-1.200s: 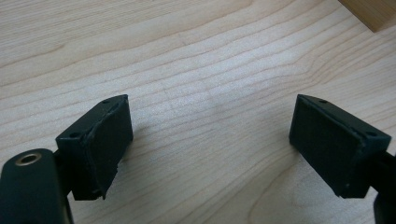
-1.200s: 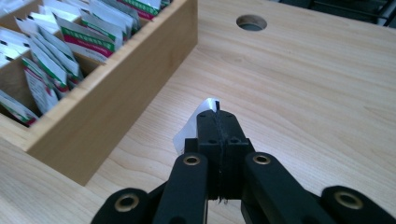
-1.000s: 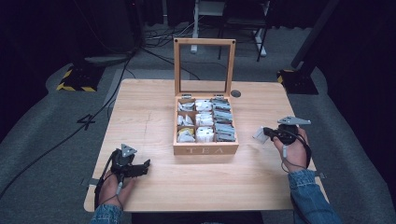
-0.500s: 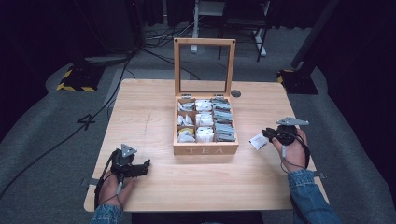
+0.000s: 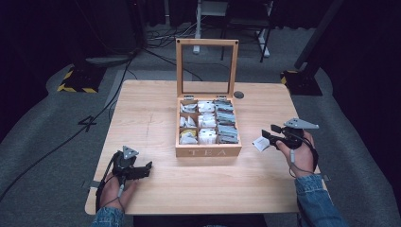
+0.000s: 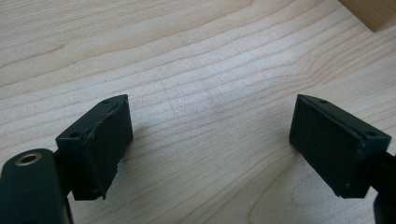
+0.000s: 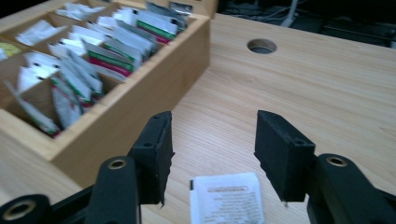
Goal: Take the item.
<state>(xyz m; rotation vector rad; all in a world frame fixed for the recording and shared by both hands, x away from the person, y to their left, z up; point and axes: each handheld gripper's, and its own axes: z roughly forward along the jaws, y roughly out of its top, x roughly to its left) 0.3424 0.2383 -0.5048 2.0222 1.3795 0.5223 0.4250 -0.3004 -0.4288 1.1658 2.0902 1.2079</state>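
Dark room, pale wood bench [image 5: 156,109] in the middle. Your left gripper [image 5: 142,170] sits low near the front left corner, jaws spread wide over bare wood. Center has the wooden TEA box [image 5: 208,151], lid up, packets sorted in compartments. Just right of it, a white tea packet [image 7: 226,198] lies flat between your right gripper's [image 7: 212,156] parted jaws, neither one pinching it.

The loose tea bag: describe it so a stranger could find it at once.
Start at the open wooden tea box mid-table. Right of its front corner, a flat white packet lies on the bare table before the right tongs. It alone is outside the box.
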